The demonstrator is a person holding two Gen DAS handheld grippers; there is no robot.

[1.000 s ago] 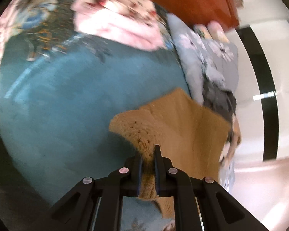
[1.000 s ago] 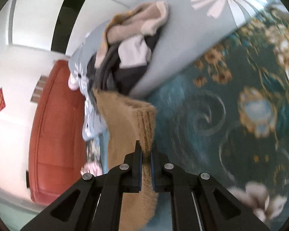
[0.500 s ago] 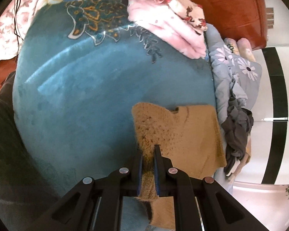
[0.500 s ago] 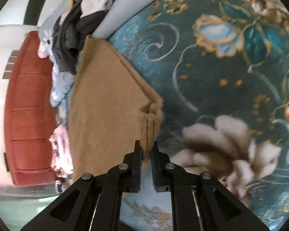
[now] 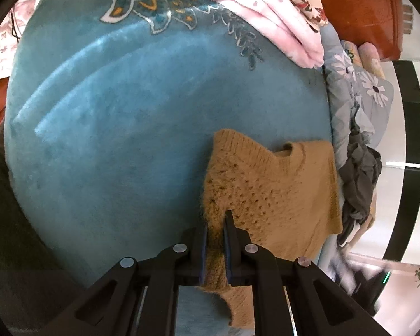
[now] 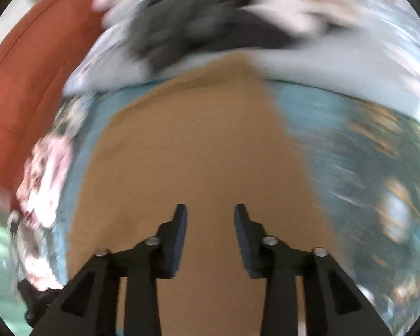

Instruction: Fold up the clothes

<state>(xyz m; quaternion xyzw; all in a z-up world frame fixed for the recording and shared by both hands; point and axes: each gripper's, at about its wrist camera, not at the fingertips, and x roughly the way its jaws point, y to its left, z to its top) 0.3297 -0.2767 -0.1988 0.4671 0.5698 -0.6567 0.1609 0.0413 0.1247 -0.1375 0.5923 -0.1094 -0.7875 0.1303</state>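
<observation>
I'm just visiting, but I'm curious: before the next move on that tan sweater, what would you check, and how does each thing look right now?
1. left gripper gripping the tan sweater: ok, shut on a fold of knit.
2. right gripper let go: ok, open above the cloth.
3. Sweater lying on the blue blanket: ok.
4. Sweater's edges lined up: cannot tell, the right view is blurred.
5. Sweater apart from the dark clothes pile: not ok, its far edge meets the pile.
</observation>
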